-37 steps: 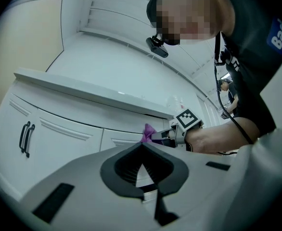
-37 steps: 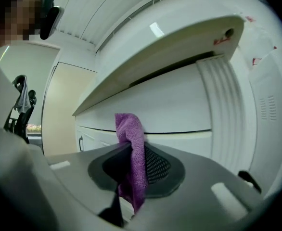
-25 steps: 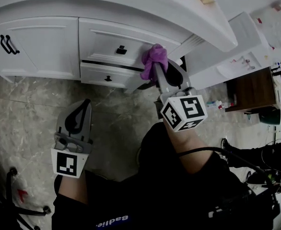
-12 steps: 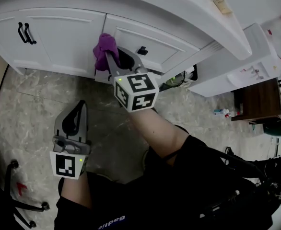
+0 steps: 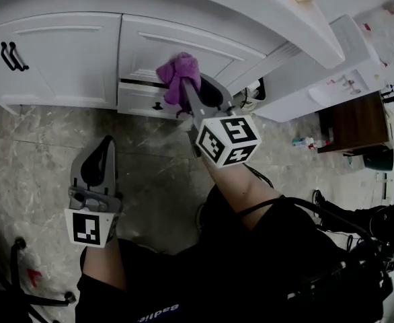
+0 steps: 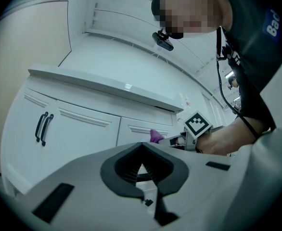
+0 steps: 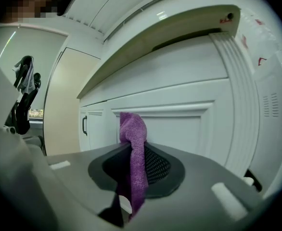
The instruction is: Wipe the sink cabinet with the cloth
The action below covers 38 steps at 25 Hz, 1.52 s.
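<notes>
Sliding rightward along the sink cabinet [image 5: 62, 52] since half a second ago, the right gripper [image 5: 185, 89] is now working near the middle of the upper drawer front [image 5: 244, 56]. Earlier it was at that drawer's left edge, beside the door. It is clamping the purple cloth [image 5: 178, 76], whose bunched end is pressing on the white panel. The left gripper [image 5: 107, 145] is hanging low over the stone floor [image 5: 29, 153] as before, well apart from the cabinet, with its jaws together on nothing.

I'm thinking the upper drawer's knob is sitting about where the cloth now is, so the fabric could be snagging there and pulling out of the pinch. If the wad is flattening, the hard jaw tips could be scraping the paint. The lower drawer's knob [image 5: 156, 105] is waiting just below.
</notes>
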Tool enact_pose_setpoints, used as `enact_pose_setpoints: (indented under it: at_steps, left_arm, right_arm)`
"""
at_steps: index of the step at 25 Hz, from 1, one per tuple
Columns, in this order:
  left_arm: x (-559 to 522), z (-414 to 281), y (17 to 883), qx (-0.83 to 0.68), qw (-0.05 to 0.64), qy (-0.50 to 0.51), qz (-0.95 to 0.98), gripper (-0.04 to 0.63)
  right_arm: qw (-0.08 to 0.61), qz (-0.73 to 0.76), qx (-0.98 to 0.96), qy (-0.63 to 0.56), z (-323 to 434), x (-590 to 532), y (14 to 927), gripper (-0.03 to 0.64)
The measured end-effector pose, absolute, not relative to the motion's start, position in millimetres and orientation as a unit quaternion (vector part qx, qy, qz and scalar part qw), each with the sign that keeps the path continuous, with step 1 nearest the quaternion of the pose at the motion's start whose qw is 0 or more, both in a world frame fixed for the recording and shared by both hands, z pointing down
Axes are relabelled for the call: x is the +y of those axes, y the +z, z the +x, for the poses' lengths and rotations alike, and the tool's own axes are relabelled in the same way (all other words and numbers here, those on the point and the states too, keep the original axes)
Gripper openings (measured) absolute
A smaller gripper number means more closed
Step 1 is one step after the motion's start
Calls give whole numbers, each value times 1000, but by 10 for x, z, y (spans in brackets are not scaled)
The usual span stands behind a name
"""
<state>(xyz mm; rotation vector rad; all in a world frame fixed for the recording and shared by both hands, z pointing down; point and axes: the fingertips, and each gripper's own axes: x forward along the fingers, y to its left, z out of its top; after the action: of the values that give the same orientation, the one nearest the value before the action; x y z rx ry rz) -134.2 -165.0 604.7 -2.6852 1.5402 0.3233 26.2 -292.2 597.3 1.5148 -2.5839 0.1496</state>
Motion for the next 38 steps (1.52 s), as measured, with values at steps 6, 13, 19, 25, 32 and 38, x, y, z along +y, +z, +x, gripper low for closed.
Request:
enact_pose_setpoints:
  at_steps: [6,13,19,25,32,38]
  left_arm:
    - [-1693,-1293,5982,489,19,118,-864,0]
    - [-1685,-1296,5999,488,18,117,-865,0]
    - [-1615,-1363,6002,499,15,114,-859,0]
    - [-1522,-1434,5983,508,21,106,-854,0]
    - [-1550,-1408,5991,503,21,109,-857,0]
    - [-1608,-1277,6040,492,16,104,-864,0]
  right_arm:
    - [98,570,-813,60,1194,-2914,6137,60]
    - [92,556,-821,86,1203,-2747,6316,60]
    - [67,421,-902,72,-388,-2752,6461,60]
    - [73,426,-895,106,-829,-3110,6681,60]
    - [81,490,-859,121,6,-3209,6795,60]
    - [105,533,-834,99,846,-3099,6762,60]
